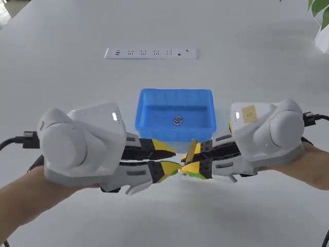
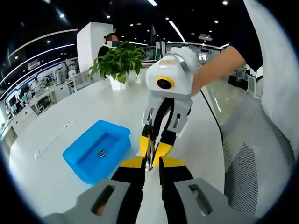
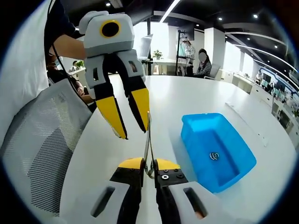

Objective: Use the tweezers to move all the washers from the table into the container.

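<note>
The right gripper (image 3: 148,164) was clamped tight on a pair of slim metal tweezers (image 3: 148,135), whose lower end was hidden between its yellow-tipped jaws. Opposite it, the left gripper (image 3: 132,132) stood with its jaws parted and nothing between them, one yellow finger (image 3: 140,106) just beside the tweezers' upper tip. Whether the two touched could not be made out.

Seen from the head view, the two grippers met nose to nose above the white table (image 1: 154,216). Their overlapping yellow tips made the tweezers hard to pick out there, and covered the patch of table beneath.

Just beyond the grippers sat the blue container (image 1: 175,93), with one washer (image 1: 178,121) lying near the middle of its floor. A white power strip (image 1: 150,53) lay farther back on the table, well apart from the container. A potted plant (image 2: 119,60) stood at the table's far side, its leaves cut off at the corner of the head view.
</note>
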Demonstrator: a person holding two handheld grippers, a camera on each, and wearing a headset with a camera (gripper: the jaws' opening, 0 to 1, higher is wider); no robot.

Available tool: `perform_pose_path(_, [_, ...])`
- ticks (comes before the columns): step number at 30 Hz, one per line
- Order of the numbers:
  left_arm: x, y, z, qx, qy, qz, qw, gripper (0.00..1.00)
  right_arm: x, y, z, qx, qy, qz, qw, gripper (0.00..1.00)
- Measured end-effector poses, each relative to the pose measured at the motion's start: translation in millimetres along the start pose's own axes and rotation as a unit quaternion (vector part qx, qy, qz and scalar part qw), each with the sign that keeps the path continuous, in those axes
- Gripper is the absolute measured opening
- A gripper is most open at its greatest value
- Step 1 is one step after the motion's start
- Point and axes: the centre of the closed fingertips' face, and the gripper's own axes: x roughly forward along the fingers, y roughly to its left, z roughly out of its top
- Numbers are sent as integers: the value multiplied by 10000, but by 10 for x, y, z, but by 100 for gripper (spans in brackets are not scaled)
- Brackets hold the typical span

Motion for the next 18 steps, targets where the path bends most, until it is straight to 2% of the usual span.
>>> perform_pose_path(4, [-100,43,-47,-73,-4,153,9999,15,-20,-6,45,9,-27,-22,10000,9])
perform_pose_path(11, [-295,119,-199,-244,41,466,9986,15,-81,-50,128,-52,19,-84,9999,9])
perform_pose_path(18, [-459,164,-257,-384,-36,736,9965,15,-172,-134,264,-108,23,-165,9998,9])
